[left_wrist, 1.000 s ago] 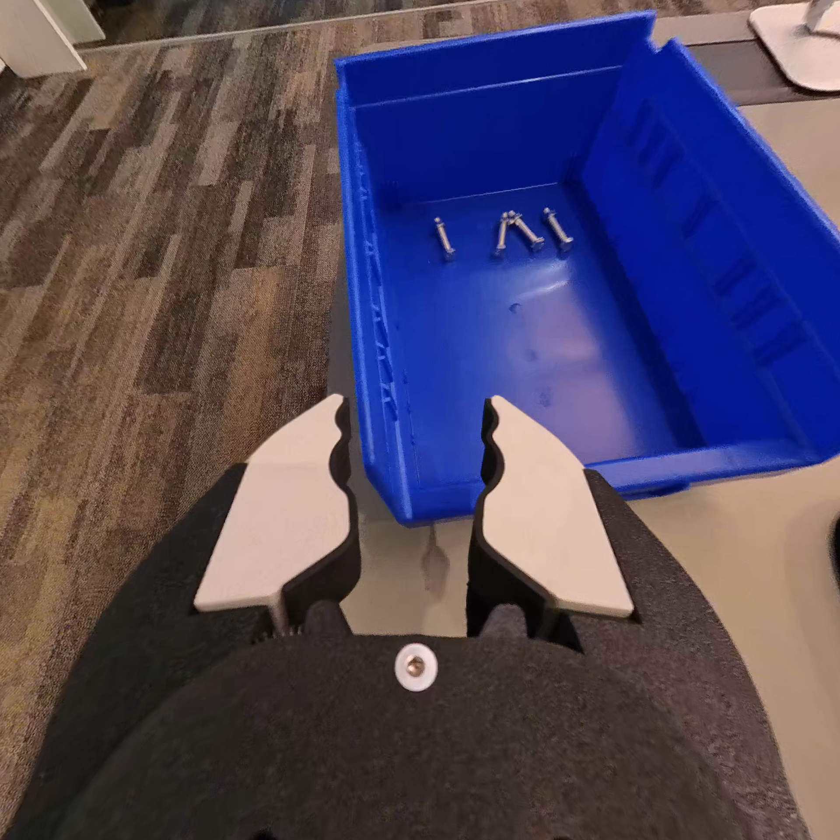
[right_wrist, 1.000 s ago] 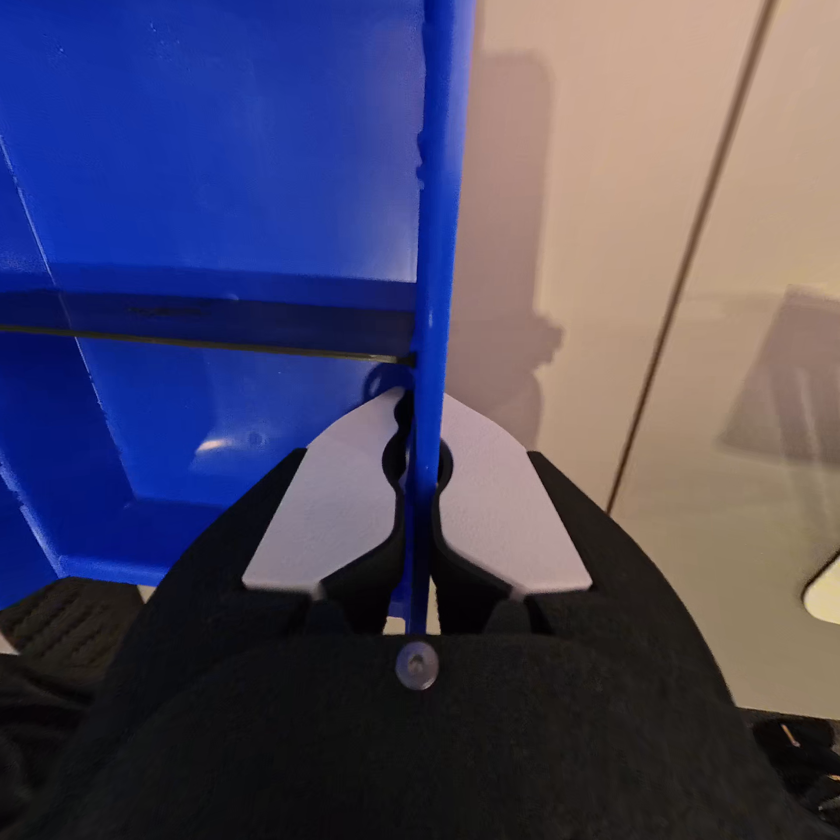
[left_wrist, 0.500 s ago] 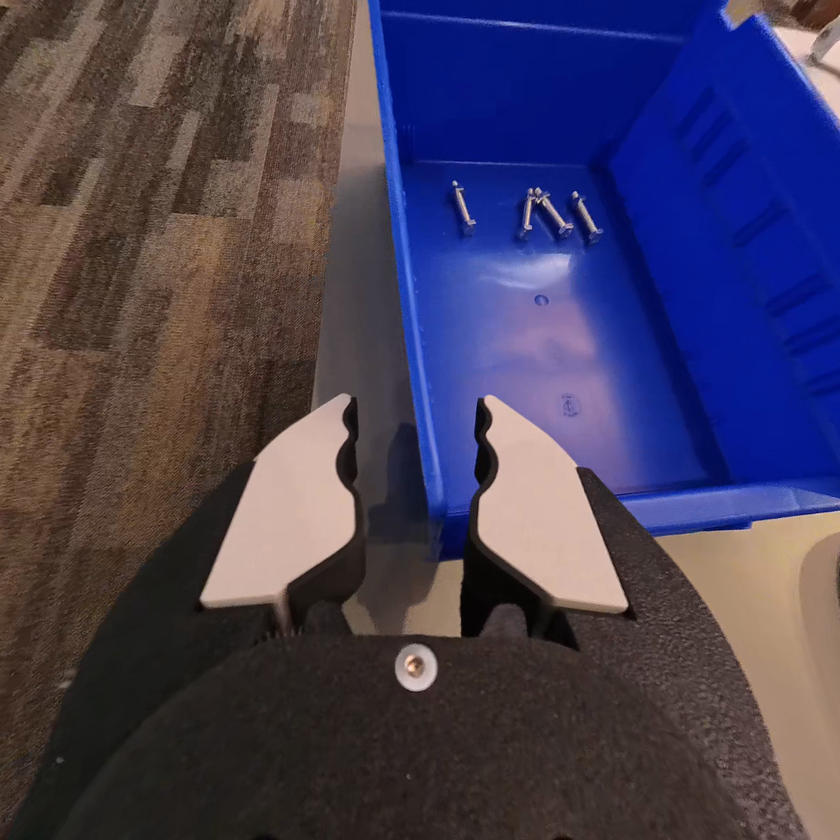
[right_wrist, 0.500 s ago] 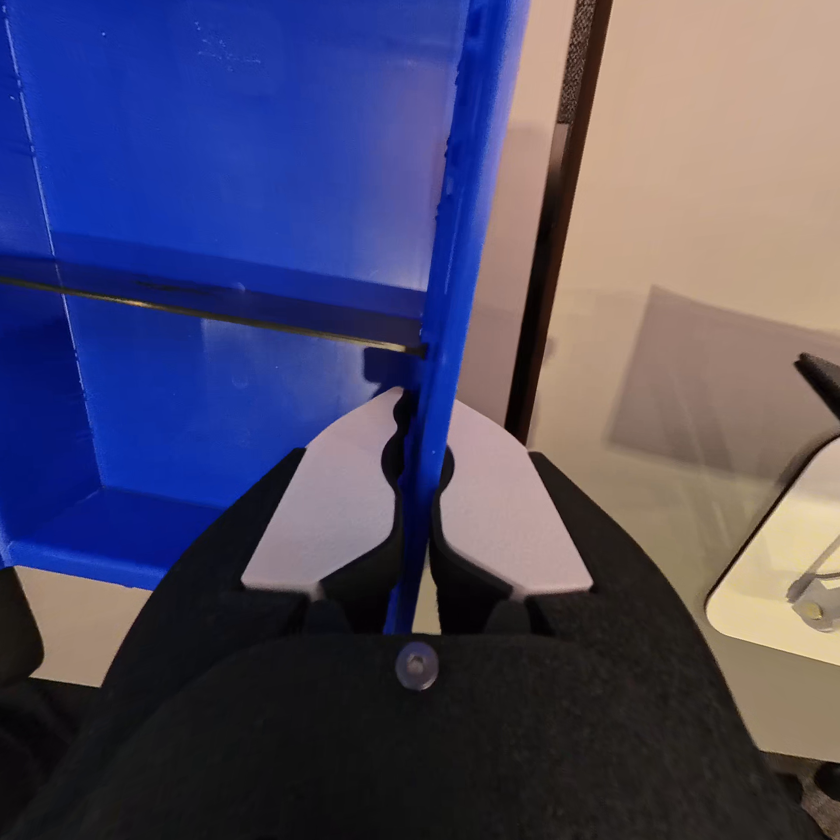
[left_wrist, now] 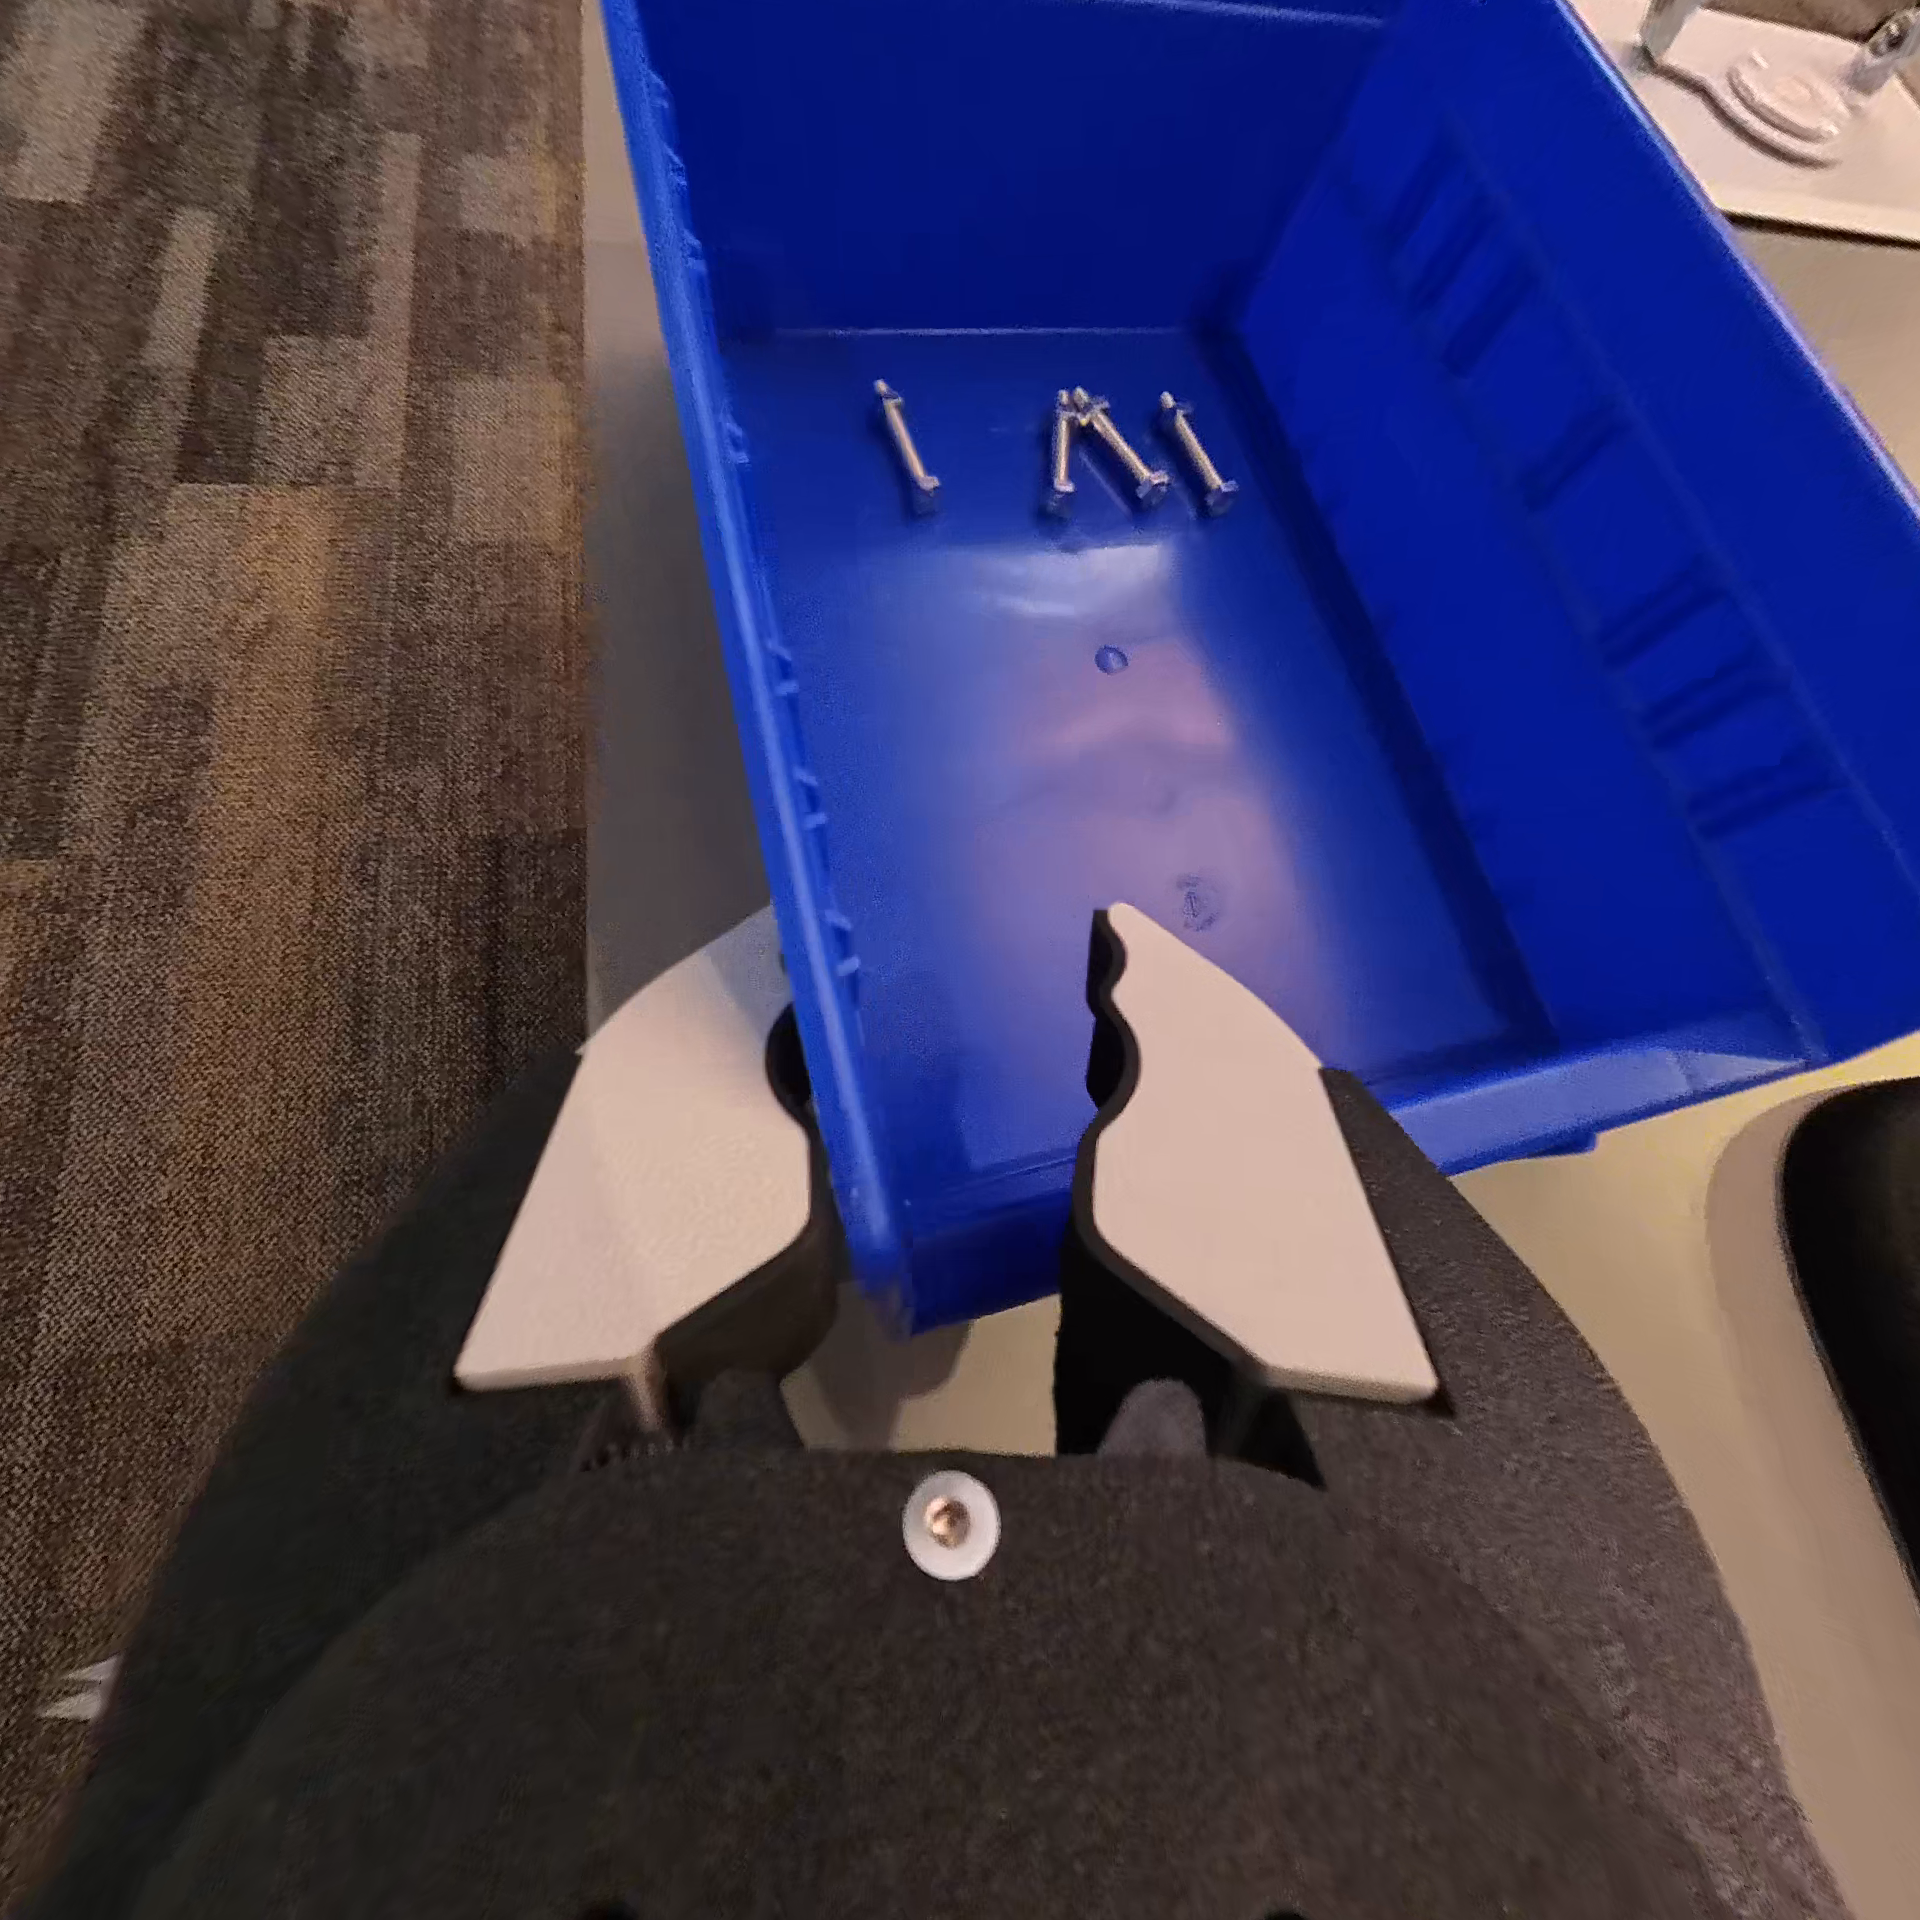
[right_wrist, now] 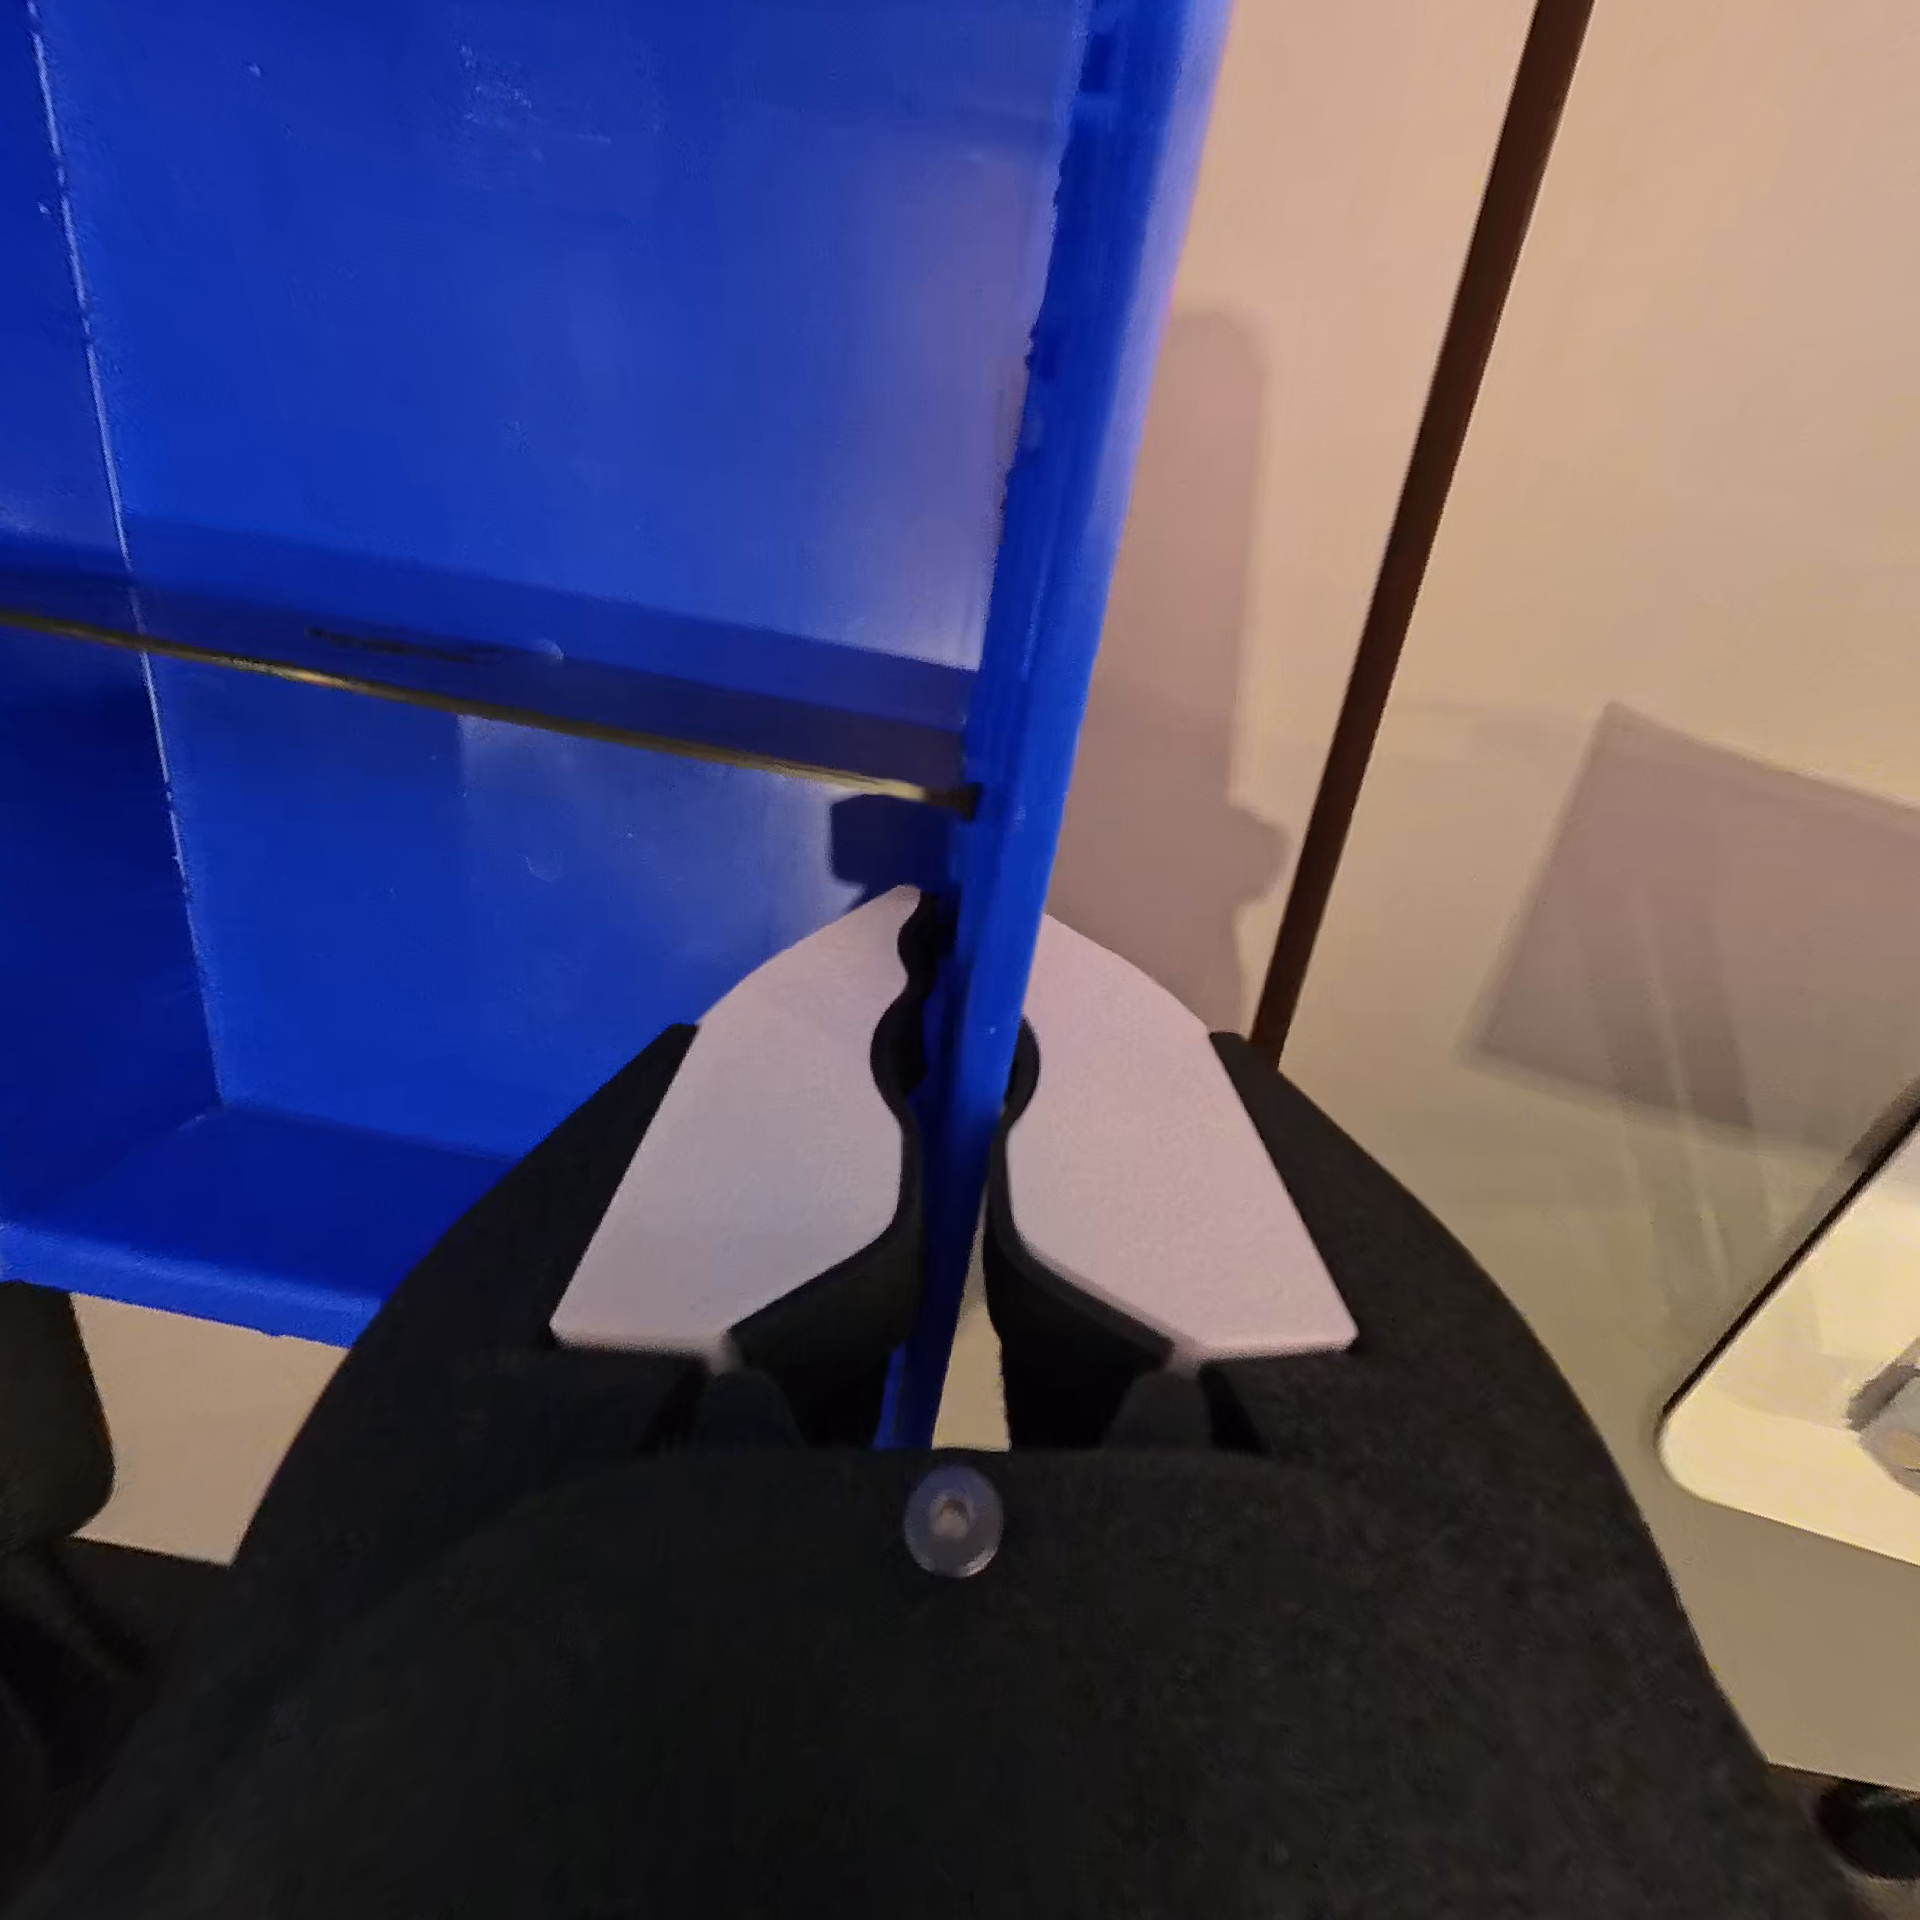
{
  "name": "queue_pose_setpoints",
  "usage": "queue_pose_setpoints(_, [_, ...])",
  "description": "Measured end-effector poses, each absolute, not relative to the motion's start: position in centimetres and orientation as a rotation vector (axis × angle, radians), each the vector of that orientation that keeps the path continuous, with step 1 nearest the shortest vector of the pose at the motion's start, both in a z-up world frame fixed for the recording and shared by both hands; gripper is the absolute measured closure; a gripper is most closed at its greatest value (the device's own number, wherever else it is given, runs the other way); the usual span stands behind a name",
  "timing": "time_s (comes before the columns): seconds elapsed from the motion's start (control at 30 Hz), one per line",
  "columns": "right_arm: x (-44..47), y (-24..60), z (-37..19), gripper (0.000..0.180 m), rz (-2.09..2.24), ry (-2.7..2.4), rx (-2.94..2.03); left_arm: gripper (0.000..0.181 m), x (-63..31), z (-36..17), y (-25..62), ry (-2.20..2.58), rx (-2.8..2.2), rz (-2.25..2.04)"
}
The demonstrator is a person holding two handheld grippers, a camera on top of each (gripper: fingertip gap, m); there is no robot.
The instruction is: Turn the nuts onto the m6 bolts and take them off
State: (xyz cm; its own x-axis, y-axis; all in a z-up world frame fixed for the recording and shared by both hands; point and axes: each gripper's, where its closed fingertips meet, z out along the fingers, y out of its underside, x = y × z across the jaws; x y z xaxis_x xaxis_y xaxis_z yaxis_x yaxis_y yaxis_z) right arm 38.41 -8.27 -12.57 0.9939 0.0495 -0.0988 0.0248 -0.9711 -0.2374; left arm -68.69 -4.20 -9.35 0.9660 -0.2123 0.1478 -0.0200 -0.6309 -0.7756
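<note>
Preparation step by the look of it, no threading yet. Right gripper (right_wrist: 961, 997) clamped tight on the right side wall of the blue bin (right_wrist: 520, 364). Left gripper (left_wrist: 940, 1049) wide apart, straddling the bin's left wall (left_wrist: 800, 831), one finger outside, one inside, gripping nothing. Four M6 bolts (left_wrist: 1060, 452) lying near the far end of the bin floor, two touching at the tips; nuts too small to tell. Next, likely: squeeze the left wall, settle the bin, then reach in for a bolt.
</note>
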Motion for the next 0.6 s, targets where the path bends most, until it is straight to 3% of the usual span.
queue_pose_setpoints(0.2, [38.8,-7.7,-12.1,0.162,-0.034,-0.194,-2.820,0.132,-68.6,-9.6,-4.2,0.149,-2.272,-0.288])
queue_pose_setpoints(0.33, [38.4,-6.9,-10.7,0.143,-0.039,-0.145,-2.725,0.157,-69.9,-9.0,-3.7,0.145,-2.259,-0.214])
queue_pose_setpoints(0.6, [38.0,-7.2,-8.3,0.131,-0.139,-0.198,-2.633,0.164,-70.5,-9.0,-3.4,0.122,-2.254,-0.222])
